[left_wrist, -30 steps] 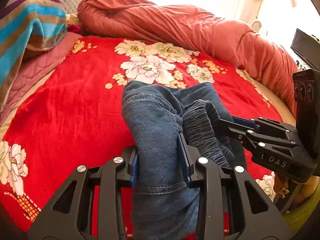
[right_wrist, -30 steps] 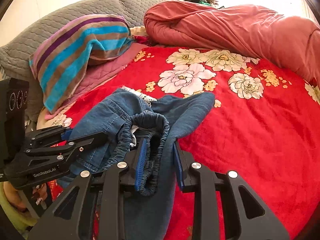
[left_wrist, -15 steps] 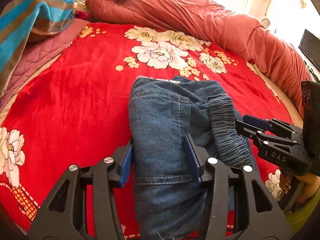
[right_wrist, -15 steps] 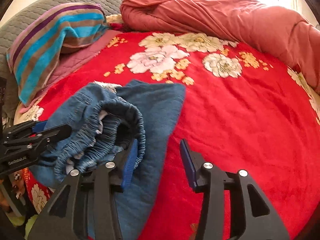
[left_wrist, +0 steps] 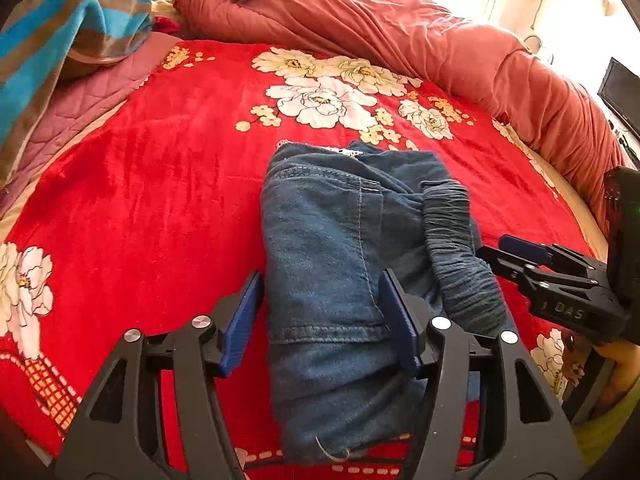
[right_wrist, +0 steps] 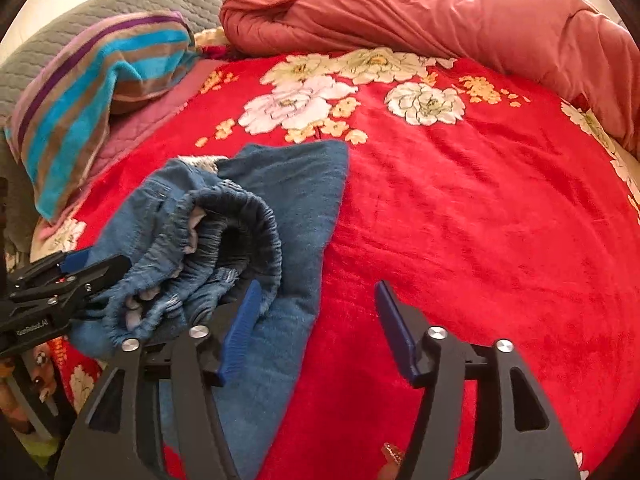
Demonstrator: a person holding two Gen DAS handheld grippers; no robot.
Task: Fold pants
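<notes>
A: Nearest, left wrist view: left gripper (left_wrist: 322,316) spread wide, blue pads either side of the folded pants (left_wrist: 340,248), gripping nothing. Denim runs between the fingers from 6 o'clock up toward 12.

B: Touching the pads?

A: Right pad against or just beside the cloth, cannot tell which; left pad apart from it.

B: Right gripper?

A: Right wrist view: right gripper (right_wrist: 316,320) also wide open, holding nothing. Left pad just beside the gathered elastic waistband (right_wrist: 240,232); right pad over bare red floral blanket (right_wrist: 460,208).

B: Seen from the other side?

A: From the left wrist view, at 3 o'clock, fingers pointing toward the waistband ridge, tip near it.

B: Pants overall?

A: Lying on the blanket, bundled in layers, waistband bunched on top, a flat denim panel reaching toward 12 o'clock. Left gripper visible at 9 o'clock in the right wrist view, tips at the edge of the bundle.

B: Further out?

A: Striped towel (right_wrist: 92,96) at 10 o'clock, over a pink quilted cover (right_wrist: 152,116). Beyond, rolled salmon comforter (right_wrist: 420,12) from 12 to 2 o'clock. Grey quilted headboard (right_wrist: 132,4) at 11 o'clock. Dark screen (left_wrist: 620,92) at 2 o'clock in the left wrist view.
</notes>
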